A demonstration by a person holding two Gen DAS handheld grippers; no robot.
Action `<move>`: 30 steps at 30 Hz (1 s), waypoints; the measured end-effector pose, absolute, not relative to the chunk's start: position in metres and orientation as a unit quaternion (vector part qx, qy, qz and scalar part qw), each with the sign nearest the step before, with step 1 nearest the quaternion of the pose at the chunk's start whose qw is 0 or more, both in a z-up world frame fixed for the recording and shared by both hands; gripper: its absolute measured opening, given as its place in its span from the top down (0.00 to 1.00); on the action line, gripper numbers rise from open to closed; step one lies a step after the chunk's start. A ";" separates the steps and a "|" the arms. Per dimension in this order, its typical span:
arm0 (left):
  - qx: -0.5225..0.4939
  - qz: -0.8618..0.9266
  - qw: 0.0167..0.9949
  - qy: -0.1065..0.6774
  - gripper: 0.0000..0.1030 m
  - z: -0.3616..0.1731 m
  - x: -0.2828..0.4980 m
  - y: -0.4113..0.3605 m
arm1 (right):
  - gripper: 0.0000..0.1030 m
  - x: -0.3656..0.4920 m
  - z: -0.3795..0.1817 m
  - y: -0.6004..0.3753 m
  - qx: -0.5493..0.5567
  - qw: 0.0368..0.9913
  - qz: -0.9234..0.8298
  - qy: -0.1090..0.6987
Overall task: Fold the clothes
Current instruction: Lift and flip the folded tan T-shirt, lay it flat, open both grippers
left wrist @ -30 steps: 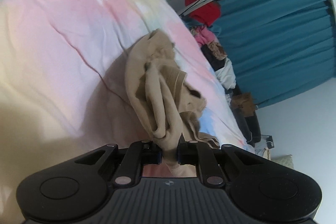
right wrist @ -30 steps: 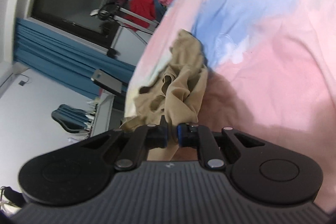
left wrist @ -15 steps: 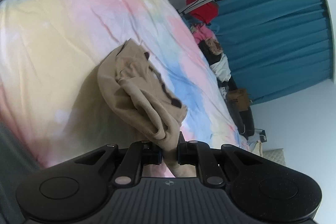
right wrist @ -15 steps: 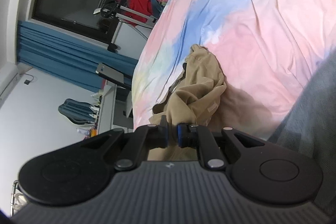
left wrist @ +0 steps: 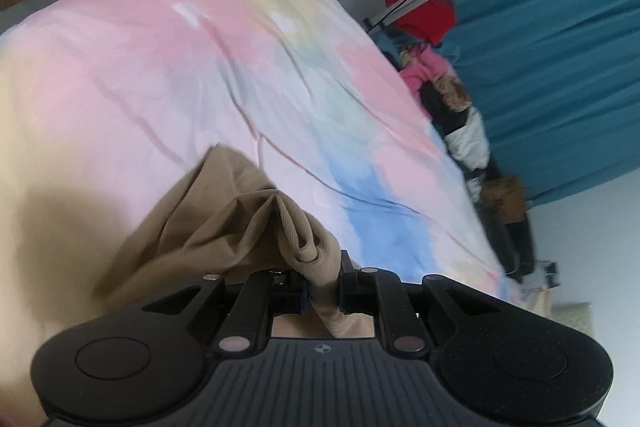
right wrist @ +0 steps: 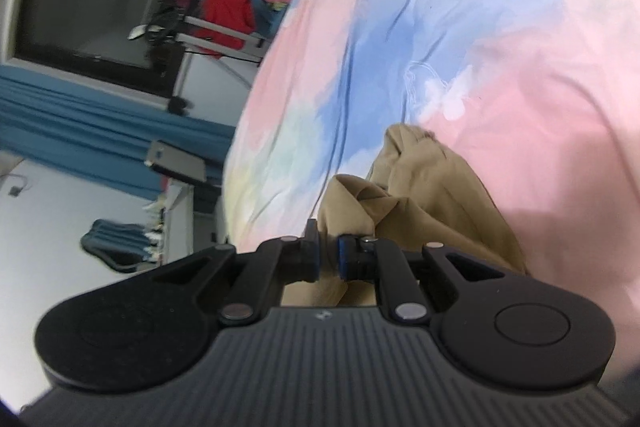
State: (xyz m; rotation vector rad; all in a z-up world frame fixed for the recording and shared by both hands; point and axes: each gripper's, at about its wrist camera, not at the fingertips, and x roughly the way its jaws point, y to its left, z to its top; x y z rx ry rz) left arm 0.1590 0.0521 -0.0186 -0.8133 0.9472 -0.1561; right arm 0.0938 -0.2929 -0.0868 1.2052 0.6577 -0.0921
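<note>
Left gripper (left wrist: 323,285) jaws clamped on ribbed edge of tan garment (left wrist: 224,223); bunched fold sticks up between fingers. Right gripper (right wrist: 328,259) jaws pinched on another bunch of same garment (right wrist: 432,203). Both grippers tilted, pointing along bed. Cloth slack, crumpled, spreading forward from each gripper over pastel tie-dye bedsheet (left wrist: 168,67). Beyond bed edge: heap of clothes (left wrist: 448,95), red garment on rack (left wrist: 424,15), blue curtains (left wrist: 552,75).
</note>
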 end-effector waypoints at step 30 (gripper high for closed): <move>-0.022 -0.131 0.926 0.354 0.15 -0.087 0.205 -0.023 | 0.30 0.186 -0.125 -0.249 0.226 0.917 0.067 0.322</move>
